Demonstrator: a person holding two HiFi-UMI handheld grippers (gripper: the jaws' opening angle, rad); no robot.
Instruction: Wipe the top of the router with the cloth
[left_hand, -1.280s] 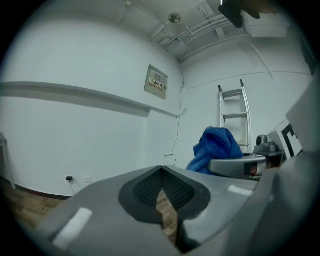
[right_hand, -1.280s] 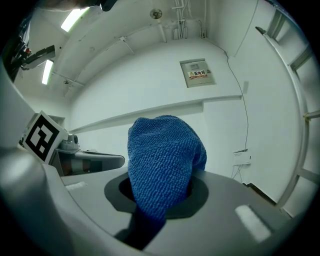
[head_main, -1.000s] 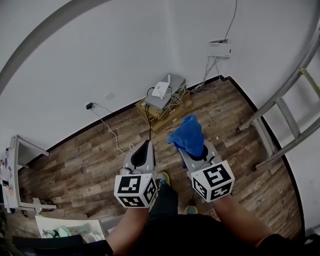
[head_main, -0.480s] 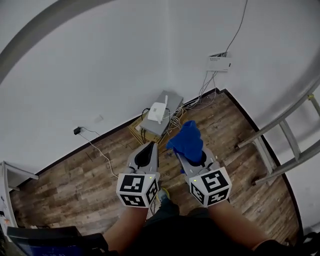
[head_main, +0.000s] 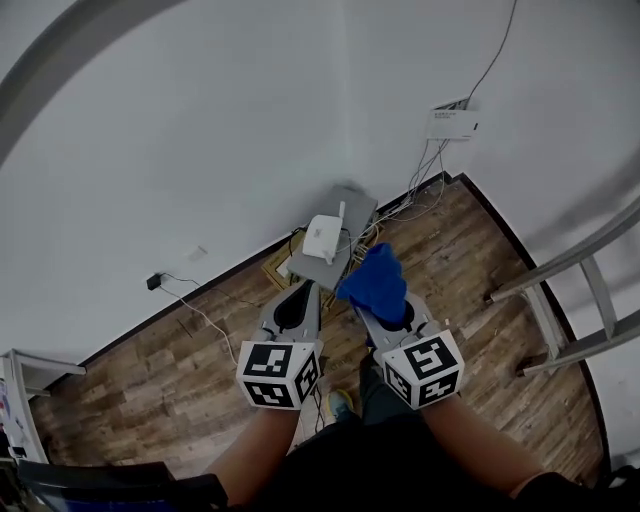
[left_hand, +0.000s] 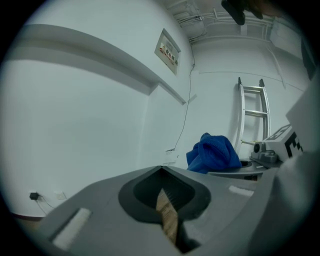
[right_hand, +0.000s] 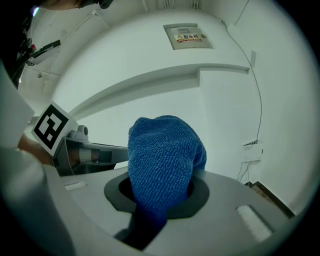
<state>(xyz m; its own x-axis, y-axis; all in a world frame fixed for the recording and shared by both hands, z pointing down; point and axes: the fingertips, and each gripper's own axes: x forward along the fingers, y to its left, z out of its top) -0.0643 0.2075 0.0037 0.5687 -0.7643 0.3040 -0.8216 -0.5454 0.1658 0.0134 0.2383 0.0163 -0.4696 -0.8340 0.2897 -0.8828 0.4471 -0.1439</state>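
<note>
The router (head_main: 322, 238) is a small white box with one short antenna standing up from it; it sits on a flat grey surface (head_main: 352, 208) at the foot of the white wall, with thin cables (head_main: 368, 232) tangled just beside it and more running up the wall to a white wall box (head_main: 452, 122); from above I can see nothing lying on its top, though it is too small for me to judge dust or marks. The cloth (right_hand: 162, 160) is deep blue with a nubbly weave, bunched into a rounded lump; my right claw (head_main: 378, 302) is clamped on its lower end, the fabric filling the hollow between the jaws and bulging up and forward past their tips. In the head view the cloth lies just right of and below the router, apart from it and not touching it. My left claw (head_main: 302, 290) is pressed closed with nothing in it; in the left gripper view the jaws meet at their tips, with only a sliver of the wooden floor (head_main: 180, 360) showing through the hollow behind them. The two claws are side by side, near each other, both pointing toward the router and the wall; the left one's tip lies just below the grey surface in the head view. A metal ladder (head_main: 585, 305) leans at my right, well apart from the router.
</note>
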